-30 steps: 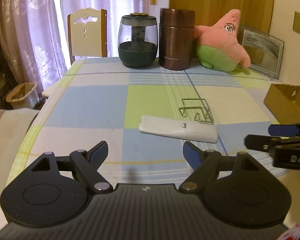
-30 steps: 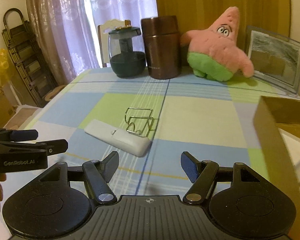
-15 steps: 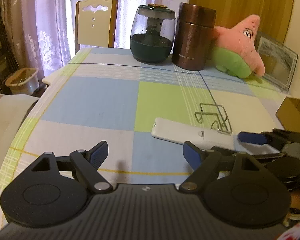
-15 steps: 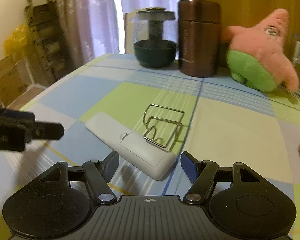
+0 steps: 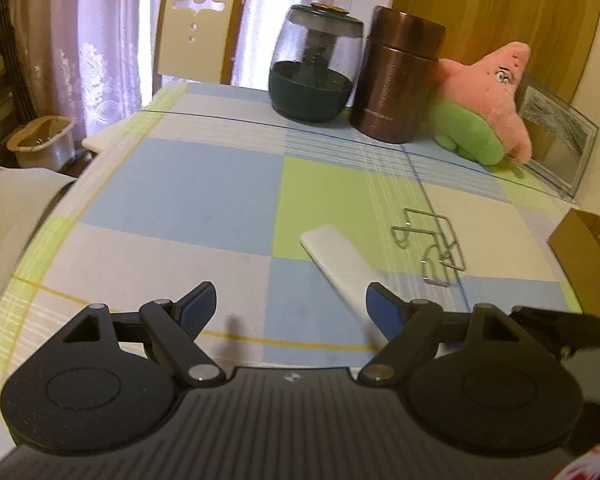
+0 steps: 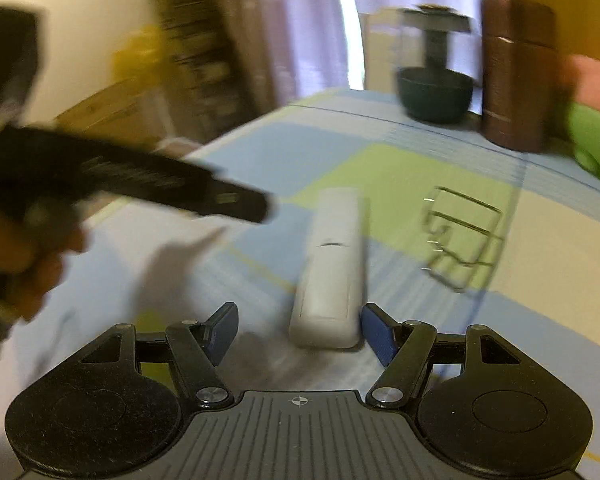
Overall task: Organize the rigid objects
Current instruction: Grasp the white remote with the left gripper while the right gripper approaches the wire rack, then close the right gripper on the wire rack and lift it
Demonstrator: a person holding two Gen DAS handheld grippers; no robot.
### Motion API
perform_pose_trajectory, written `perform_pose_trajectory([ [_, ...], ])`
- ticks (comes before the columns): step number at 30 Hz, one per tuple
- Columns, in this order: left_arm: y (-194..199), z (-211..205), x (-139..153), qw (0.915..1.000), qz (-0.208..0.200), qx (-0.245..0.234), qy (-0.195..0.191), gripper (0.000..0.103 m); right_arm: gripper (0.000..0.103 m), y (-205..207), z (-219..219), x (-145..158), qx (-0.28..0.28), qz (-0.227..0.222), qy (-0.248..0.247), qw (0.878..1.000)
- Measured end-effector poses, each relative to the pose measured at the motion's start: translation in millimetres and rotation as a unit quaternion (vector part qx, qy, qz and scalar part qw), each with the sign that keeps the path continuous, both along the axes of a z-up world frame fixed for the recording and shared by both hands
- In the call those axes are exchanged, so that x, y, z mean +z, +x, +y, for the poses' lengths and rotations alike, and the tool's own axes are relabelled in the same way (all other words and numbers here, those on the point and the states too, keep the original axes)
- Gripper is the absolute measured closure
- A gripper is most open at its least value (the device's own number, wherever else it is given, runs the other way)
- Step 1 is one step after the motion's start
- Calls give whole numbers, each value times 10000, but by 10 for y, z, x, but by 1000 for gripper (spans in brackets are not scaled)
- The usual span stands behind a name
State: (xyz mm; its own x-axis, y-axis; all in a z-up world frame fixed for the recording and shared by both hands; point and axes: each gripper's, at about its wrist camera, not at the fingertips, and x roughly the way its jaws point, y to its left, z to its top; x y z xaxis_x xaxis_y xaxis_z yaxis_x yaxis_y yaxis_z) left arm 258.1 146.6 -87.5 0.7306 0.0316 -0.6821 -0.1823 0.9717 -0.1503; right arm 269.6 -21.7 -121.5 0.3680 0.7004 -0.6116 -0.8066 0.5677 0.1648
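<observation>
A white remote control [image 6: 332, 268] lies face down on the checked tablecloth, end-on to my right gripper [image 6: 298, 330], which is open and empty with the remote's near end between the jaws, closer to the right fingertip. The remote [image 5: 340, 264] also shows in the left wrist view, running behind the right fingertip. A wire rack [image 6: 460, 236] lies just right of it, seen too in the left wrist view [image 5: 430, 242]. My left gripper [image 5: 290, 310] is open and empty above the table's near edge; it shows blurred in the right wrist view [image 6: 236, 202].
At the table's far end stand a glass jar with a dark base [image 5: 316, 64], a brown metal canister [image 5: 396, 76], a pink and green plush star [image 5: 488, 104] and a framed picture [image 5: 556, 136]. A cardboard box [image 5: 588, 252] sits at the right edge. A chair [image 5: 198, 32] stands behind.
My right gripper has swung left and dropped close to the remote, now lined up with its near end. My left gripper has shifted slightly left. Both stay open.
</observation>
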Motion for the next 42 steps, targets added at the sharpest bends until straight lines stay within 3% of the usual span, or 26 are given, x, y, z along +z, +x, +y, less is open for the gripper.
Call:
perform_pose_trajectory([
  [6,74,-257,-99,9995,64,-300,-77,24,37,-65,-257,41,-817,-374,-207,9957],
  [12,215,-544,-206,9984,118,-558,-55,26,37,-170,-492,80,-1704,-887,-853,9777],
  [19,268,-752,-339,9946,255,-761,661,39,37,-82,-754,101,-2224,-658,-747,9699],
  [23,178,-641,-318,9940,317,-660,810,61,37,26,-731,170,-2304,-491,-473,9707],
  [26,169,-530,-309,9951,287,-576,752,62,37,68,-683,202,-2341,-432,-340,9707],
  [33,258,-468,-335,9903,105,-1170,747,63,37,141,-646,224,-2442,-347,-178,9689],
  [37,273,-445,-315,9892,173,-1269,719,69,37,186,-614,194,-2464,-299,-135,9686],
  [40,288,-361,-270,9930,176,-1048,507,70,37,231,-553,194,-2471,-235,-27,9687],
  [42,282,-334,-230,9940,102,-911,593,70,37,265,-477,200,-2456,-241,36,9691],
])
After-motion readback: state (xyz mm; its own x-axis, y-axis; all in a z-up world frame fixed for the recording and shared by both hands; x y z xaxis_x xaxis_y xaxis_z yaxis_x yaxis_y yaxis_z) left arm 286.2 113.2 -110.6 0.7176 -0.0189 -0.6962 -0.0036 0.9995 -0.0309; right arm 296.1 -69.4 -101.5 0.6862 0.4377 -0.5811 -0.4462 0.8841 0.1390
